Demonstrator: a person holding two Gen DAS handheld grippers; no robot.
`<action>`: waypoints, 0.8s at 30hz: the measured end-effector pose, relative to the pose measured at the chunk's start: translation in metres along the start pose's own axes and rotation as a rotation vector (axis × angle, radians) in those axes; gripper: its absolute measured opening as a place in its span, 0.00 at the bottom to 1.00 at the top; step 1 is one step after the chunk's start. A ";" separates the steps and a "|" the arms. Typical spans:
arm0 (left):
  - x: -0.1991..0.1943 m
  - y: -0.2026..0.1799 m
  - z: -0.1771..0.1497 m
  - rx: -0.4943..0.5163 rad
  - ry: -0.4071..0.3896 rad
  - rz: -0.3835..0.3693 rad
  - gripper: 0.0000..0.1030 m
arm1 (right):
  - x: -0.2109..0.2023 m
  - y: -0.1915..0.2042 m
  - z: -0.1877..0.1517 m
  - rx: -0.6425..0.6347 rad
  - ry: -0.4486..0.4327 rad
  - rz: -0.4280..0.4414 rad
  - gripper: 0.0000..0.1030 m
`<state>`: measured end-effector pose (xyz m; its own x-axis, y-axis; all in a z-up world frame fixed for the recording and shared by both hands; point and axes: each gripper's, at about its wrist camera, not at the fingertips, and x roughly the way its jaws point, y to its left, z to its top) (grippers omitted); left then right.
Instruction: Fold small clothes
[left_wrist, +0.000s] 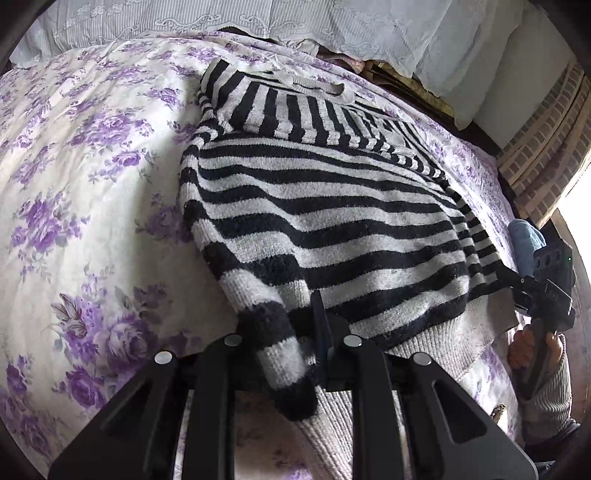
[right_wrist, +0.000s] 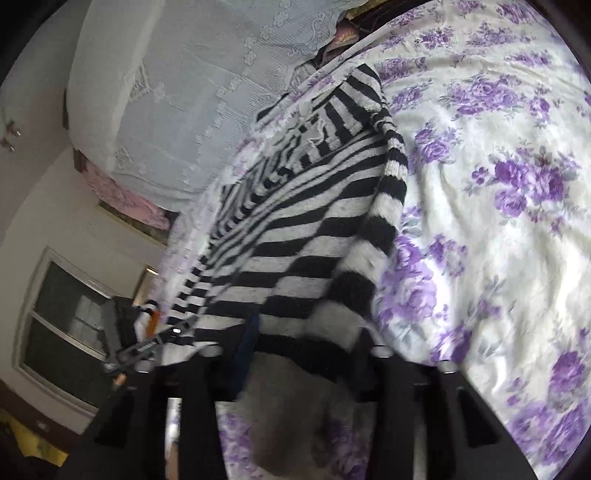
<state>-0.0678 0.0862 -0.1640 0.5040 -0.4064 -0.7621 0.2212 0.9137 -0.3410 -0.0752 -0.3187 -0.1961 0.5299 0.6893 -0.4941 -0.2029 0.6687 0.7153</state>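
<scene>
Black claw arms fill the bottom of both wrist views, and each is pinched shut on the near end of the striped sweater (left_wrist: 317, 221).

Your left claw (left_wrist: 314, 354) grips the black-and-grey sleeve or corner that hangs down between its fingers, close to the ribbed grey hem (left_wrist: 417, 347). Your right claw (right_wrist: 306, 350) is clamped on the same near edge; that view is blurred, so exactly which part of the knit it has cannot be told. From the left view, the right claw's body (left_wrist: 546, 280) sits at the sweater's far right corner, with a hand (left_wrist: 532, 350) beneath it.

From both claws the sweater stretches straight away across the bed's purple floral sheet (left_wrist: 74, 184), long axis running from the hem at your claws to the collar (left_wrist: 314, 85) near the lace-covered pillows (left_wrist: 258, 18). Both hands are equally near the hem end, one at each side, so the likely fold carries this near edge forward toward the collar.
</scene>
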 end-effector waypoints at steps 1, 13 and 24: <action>-0.002 -0.001 0.000 0.004 -0.008 -0.002 0.16 | -0.001 0.001 -0.001 -0.005 -0.003 0.003 0.14; -0.033 -0.013 0.040 0.035 -0.139 -0.046 0.12 | -0.019 0.047 0.042 -0.164 -0.118 0.042 0.11; -0.035 -0.014 0.105 0.033 -0.212 -0.030 0.12 | -0.004 0.046 0.102 -0.111 -0.210 0.100 0.11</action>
<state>-0.0007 0.0882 -0.0746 0.6602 -0.4267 -0.6182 0.2643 0.9023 -0.3405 -0.0029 -0.3188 -0.1105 0.6599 0.6881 -0.3017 -0.3459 0.6348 0.6910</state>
